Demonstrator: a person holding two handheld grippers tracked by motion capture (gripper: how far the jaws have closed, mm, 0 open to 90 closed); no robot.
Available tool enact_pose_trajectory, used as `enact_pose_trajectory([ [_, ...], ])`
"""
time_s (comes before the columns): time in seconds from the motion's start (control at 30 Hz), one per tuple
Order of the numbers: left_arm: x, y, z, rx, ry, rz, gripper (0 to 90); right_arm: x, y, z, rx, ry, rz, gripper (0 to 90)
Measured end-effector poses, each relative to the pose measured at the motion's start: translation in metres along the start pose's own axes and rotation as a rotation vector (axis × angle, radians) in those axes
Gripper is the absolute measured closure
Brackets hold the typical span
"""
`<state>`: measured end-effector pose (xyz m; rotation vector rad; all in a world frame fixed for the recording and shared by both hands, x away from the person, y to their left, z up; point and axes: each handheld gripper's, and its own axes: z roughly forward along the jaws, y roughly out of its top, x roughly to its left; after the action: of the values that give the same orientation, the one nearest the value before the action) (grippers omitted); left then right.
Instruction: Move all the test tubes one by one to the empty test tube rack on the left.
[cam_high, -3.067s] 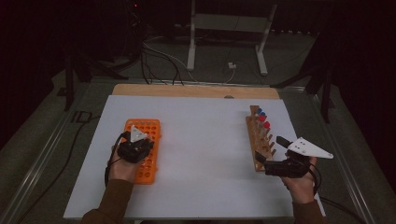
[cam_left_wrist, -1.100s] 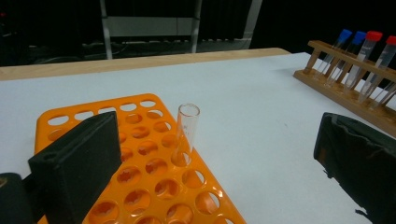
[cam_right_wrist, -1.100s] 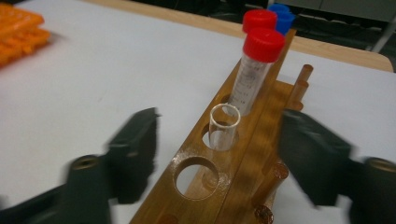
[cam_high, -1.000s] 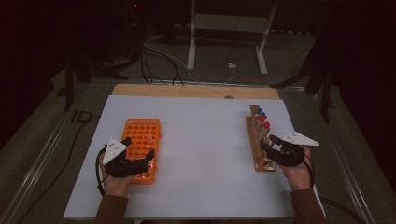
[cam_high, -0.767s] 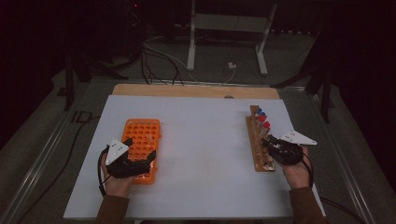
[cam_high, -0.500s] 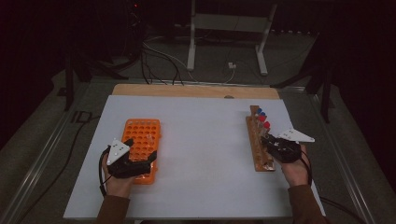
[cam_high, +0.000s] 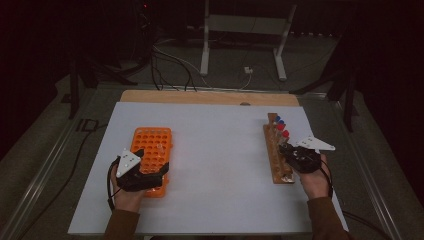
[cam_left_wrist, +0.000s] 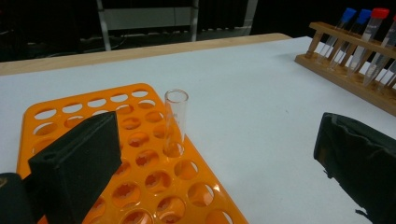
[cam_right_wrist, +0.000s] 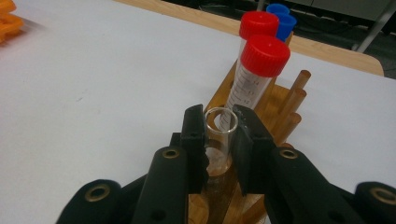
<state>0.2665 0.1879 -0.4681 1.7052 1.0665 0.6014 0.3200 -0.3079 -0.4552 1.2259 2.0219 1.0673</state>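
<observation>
My right gripper (cam_right_wrist: 219, 135) clamps an open glass tube (cam_right_wrist: 218, 140) standing in the wooden rack (cam_right_wrist: 285, 116); next I judge a straight lift. My left gripper (cam_left_wrist: 215, 158) gapes, empty, over the orange rack (cam_left_wrist: 140, 186).

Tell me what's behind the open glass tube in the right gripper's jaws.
Behind the glass tube, two red-capped tubes stand in the wooden rack, blue caps beyond; their lower ends are hidden.

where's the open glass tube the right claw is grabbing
The glass tube stands in the wooden rack on the table's right side, clamped by the right claw, just in front of a red-capped tube.
</observation>
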Motion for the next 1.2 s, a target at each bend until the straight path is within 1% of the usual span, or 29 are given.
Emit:
enact_pose_trajectory([
  [0.17,-0.002,0.000,0.001,0.006,-0.003,0.009,1.5,0.000,0.004,-0.006,-0.010,0.002,0.007,76.6],
  [0.33,-0.004,0.000,0.002,0.013,-0.002,0.023,1.5,0.002,0.016,-0.017,-0.024,0.007,-0.010,76.7],
  [0.37,-0.004,0.000,0.002,0.014,-0.002,0.024,1.5,0.002,0.016,-0.017,-0.024,0.007,-0.010,76.7],
  [0.4,-0.004,-0.001,0.003,0.015,-0.001,0.024,1.5,0.002,0.021,-0.021,-0.031,0.008,-0.015,76.7],
  [0.6,-0.004,-0.001,0.002,0.017,0.001,0.027,1.5,0.004,0.033,-0.030,-0.049,0.011,-0.031,76.7],
  [0.9,-0.007,0.001,0.002,0.015,0.004,0.029,1.5,0.005,0.042,-0.042,-0.085,0.017,-0.027,76.7],
  [0.93,-0.009,0.002,0.002,0.013,0.002,0.034,1.5,0.006,0.045,-0.045,-0.101,0.027,-0.019,76.7],
  [1.1,-0.016,0.008,0.004,0.005,-0.004,0.052,1.5,0.010,0.049,-0.048,-0.121,0.049,-0.019,76.7],
  [1.13,-0.019,0.011,0.005,0.003,-0.009,0.064,1.5,0.013,0.050,-0.049,-0.130,0.068,-0.014,76.7],
  [1.2,-0.022,0.013,0.006,0.001,-0.011,0.065,1.5,0.017,0.051,-0.048,-0.134,0.088,-0.010,76.6],
])
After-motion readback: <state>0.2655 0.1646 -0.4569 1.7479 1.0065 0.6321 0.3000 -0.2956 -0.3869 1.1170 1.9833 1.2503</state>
